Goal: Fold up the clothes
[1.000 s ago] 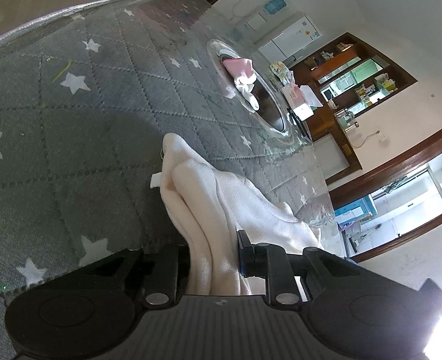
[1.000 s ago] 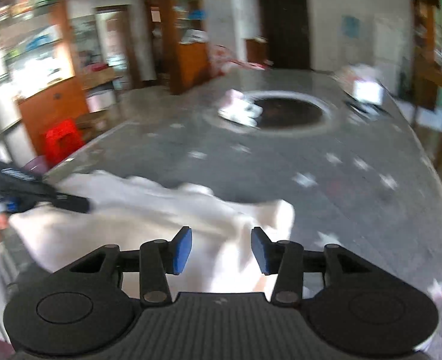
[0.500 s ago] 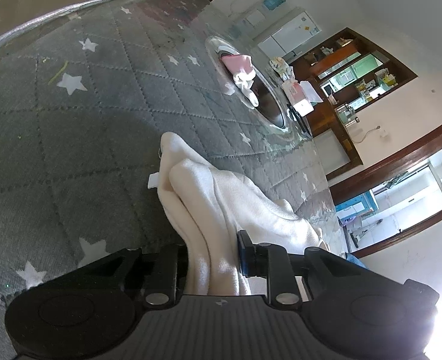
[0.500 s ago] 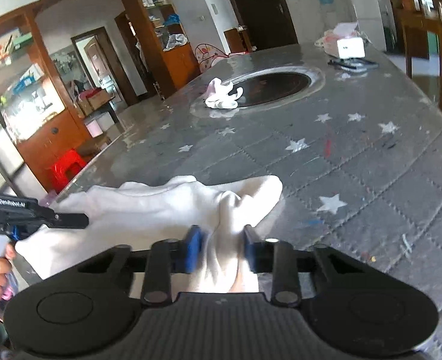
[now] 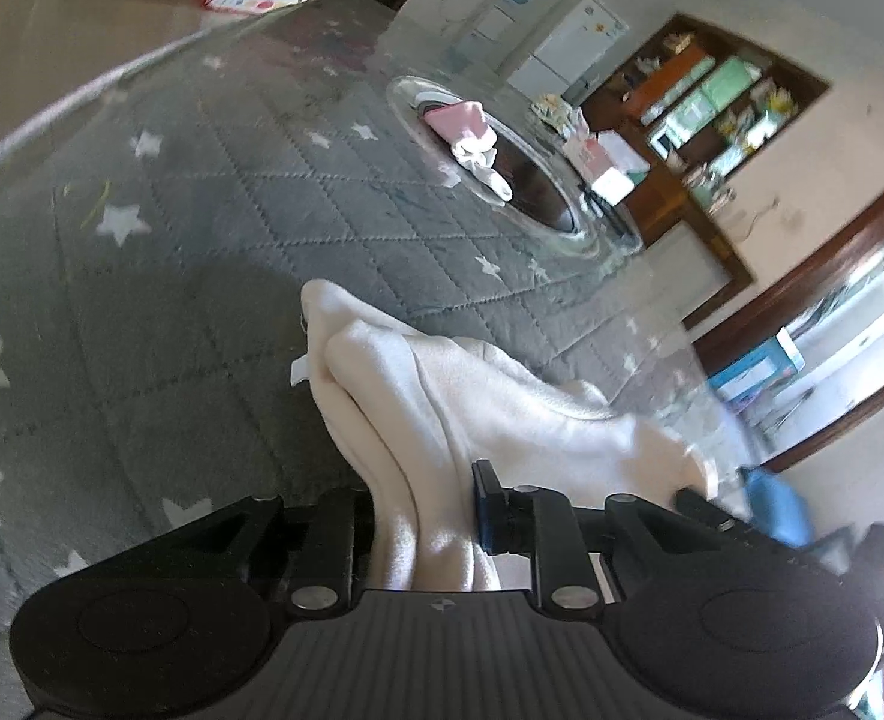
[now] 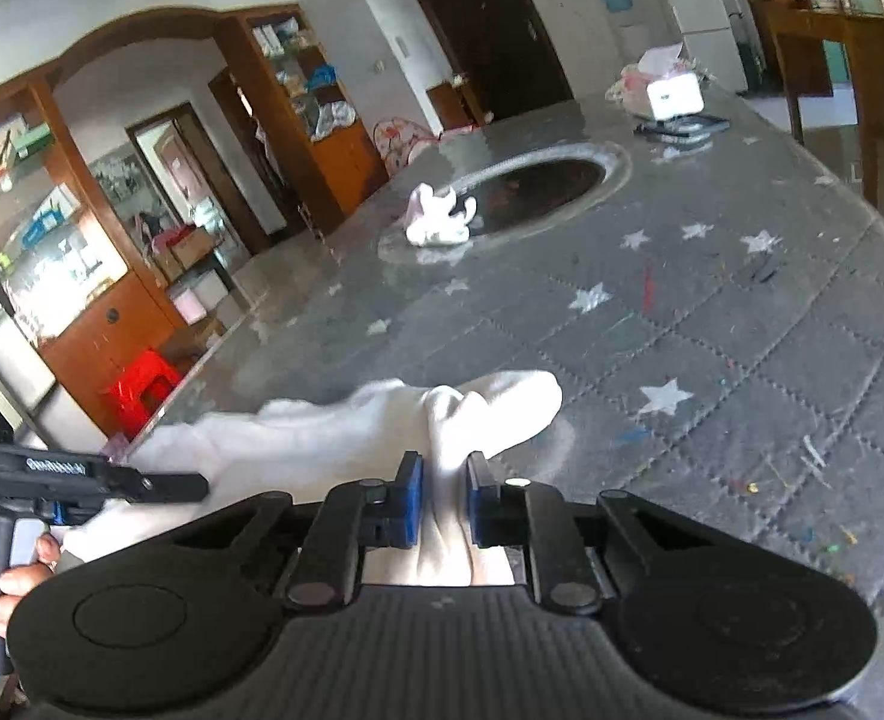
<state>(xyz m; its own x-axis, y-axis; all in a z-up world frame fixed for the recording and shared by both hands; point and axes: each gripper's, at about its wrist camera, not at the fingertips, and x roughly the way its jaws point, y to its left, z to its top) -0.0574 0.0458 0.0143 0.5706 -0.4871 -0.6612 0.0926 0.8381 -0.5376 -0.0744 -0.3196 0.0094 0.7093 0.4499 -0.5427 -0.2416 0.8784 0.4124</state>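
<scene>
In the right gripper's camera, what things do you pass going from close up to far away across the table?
right gripper → white garment → small crumpled cloth → dark round hole → white box

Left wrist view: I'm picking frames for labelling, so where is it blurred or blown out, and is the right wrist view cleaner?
Left wrist view: glare whites out the lower right corner, the right edge is smeared, and the white garment in the left gripper stays readable. Right wrist view: sharper, evenly lit, fisheye bending the table; the right gripper clamps cloth.
</scene>
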